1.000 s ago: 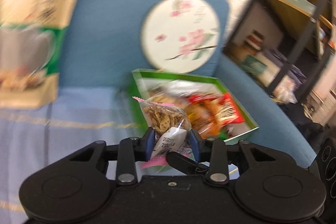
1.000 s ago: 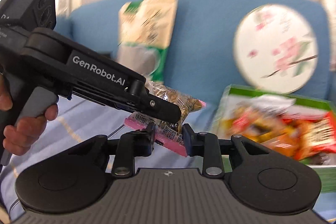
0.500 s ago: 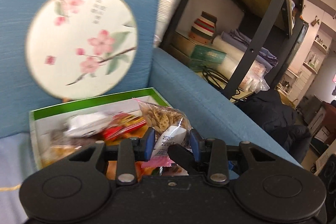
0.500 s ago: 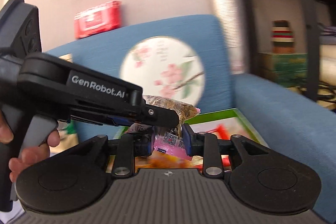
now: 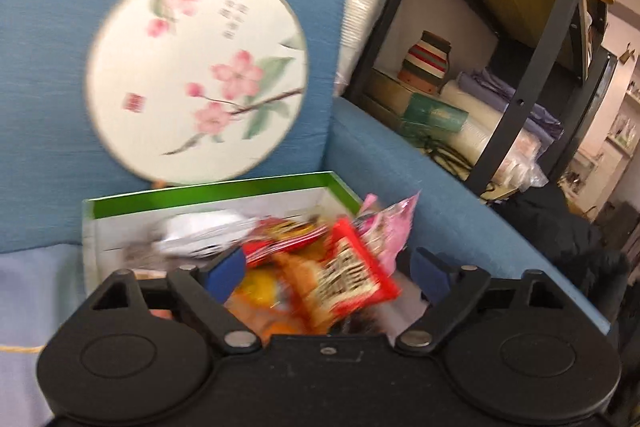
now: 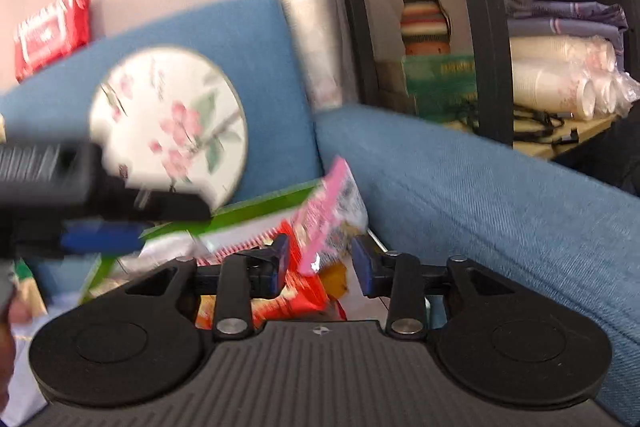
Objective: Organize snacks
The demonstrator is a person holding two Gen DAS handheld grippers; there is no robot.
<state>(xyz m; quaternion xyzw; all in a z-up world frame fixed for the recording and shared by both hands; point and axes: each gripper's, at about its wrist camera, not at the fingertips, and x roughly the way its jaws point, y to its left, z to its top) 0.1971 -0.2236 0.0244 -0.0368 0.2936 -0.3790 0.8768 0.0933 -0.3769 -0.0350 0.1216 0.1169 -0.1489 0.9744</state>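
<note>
On the blue sofa (image 5: 400, 163), seen from the left wrist, the green-rimmed snack box (image 5: 208, 187) sits against the backrest, right under a round blossom-painted fan (image 5: 196, 75). The left gripper (image 5: 326, 273) hangs over the box with its jaws spread wide and nothing between them. Below lie a red packet (image 5: 352, 275), a white packet (image 5: 200, 235) and the pink-edged snack packet (image 5: 384, 227), which is blurred at the box's right end. A dark metal shelf (image 5: 516, 99) stands beyond the armrest. Over to the right wrist: the right gripper (image 6: 320, 265) also stands released, its blue pads parted, the pink-edged snack packet (image 6: 332, 211) tilted up between and beyond them, though blur makes contact impossible to judge. The left gripper (image 6: 120, 223) comes in from the left, smeared, above the snack box (image 6: 256, 207). A red pack (image 6: 52, 29) rests on top of the sofa (image 6: 480, 195) back.
</note>
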